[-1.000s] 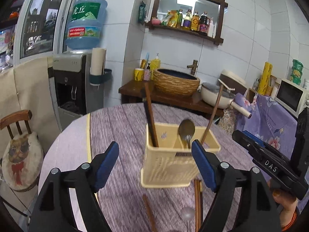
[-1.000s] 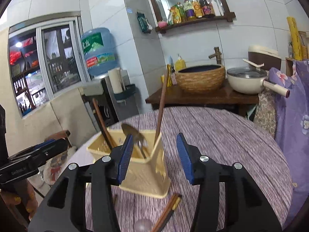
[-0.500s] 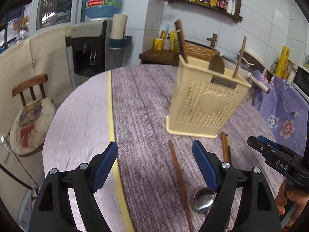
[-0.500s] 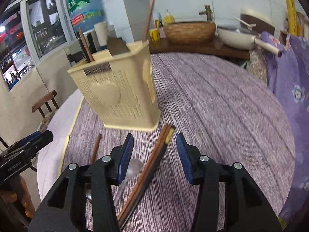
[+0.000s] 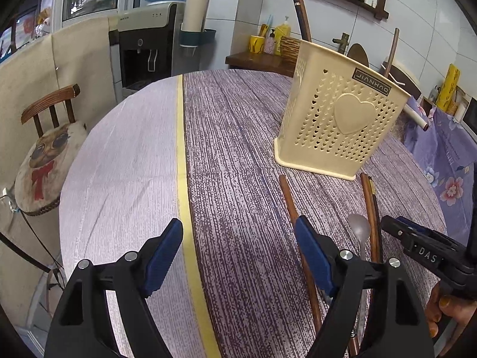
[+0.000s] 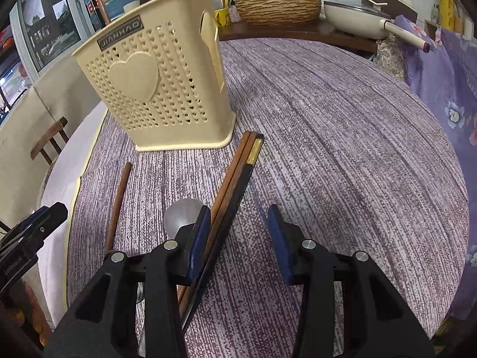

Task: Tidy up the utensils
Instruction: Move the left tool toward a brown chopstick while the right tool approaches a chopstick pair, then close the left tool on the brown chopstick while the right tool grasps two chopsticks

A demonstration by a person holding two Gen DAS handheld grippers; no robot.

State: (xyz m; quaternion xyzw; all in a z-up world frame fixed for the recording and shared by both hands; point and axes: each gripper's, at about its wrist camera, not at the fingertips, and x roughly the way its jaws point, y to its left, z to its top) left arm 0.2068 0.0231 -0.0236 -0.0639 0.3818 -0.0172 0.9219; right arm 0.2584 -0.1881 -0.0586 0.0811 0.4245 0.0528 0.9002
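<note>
A tiled kitchen corner frames the action, with a water dispenser (image 5: 149, 44) against the wall and a wooden chair (image 5: 44, 137) tucked beside the round bench (image 5: 125, 161), which wears a purple woven cloth with a pale band and a yellow stripe. Out on that cloth stands the cream utensil holder (image 5: 337, 122), perforated with little hearts, upright, with a few handles poking from its top. Just in front of its base lie the loose pieces: a pair of chopsticks (image 6: 235, 191) flat on the cloth and touching each other, one brown and one dark with a gold band near its end; a metal spoon (image 6: 182, 214) just beside them, bowl up; and a single brown chopstick (image 6: 117, 205) a bit apart on the far side of the spoon. The right gripper (image 6: 238, 238) hangs low over the bench and its jaws are closing, the pair of chopsticks running under its left finger and into the gap, the blue pads not pressing on them. The left gripper (image 5: 238, 256) is spread wide above the yellow stripe with only cloth between its fingers, the single chopstick passing just by its right finger. A person's hand (image 5: 444, 313) grips the right tool at the edge of the left view.
</note>
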